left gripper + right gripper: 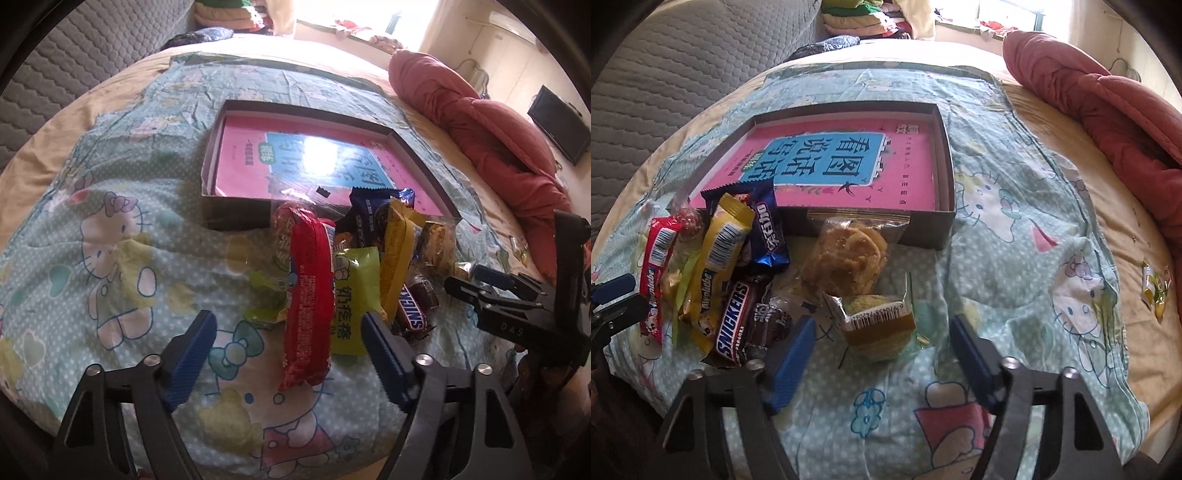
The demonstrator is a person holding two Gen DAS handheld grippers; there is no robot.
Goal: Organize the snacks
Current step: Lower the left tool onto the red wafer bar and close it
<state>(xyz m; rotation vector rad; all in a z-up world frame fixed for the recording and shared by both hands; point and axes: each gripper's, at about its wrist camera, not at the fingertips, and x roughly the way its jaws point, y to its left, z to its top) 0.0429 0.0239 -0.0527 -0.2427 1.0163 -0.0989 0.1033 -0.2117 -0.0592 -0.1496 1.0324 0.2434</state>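
A heap of snacks lies on the bed in front of a shallow box (232, 214) (923, 229) that has a pink book inside. My left gripper (288, 325) is open, low over the heap. A long red pack (308, 295) lies between its blue fingers, apart from both pads, and a green pack (352, 295) sits beside the right finger. My right gripper (882, 325) (480, 284) is also open, straddling a small wrapped cake (879, 325) without pressing it. A yellow pack (720, 243), a Snickers bar (733, 325), a blue Oreo pack (764, 229) and a clear cookie bag (846, 254) lie around.
A Hello Kitty sheet (110, 221) covers the bed. A bunched red quilt (1108, 103) lies along the right side, and a grey padded headboard (55, 55) stands at the left. A loose candy wrapper (1154, 291) lies at the far right.
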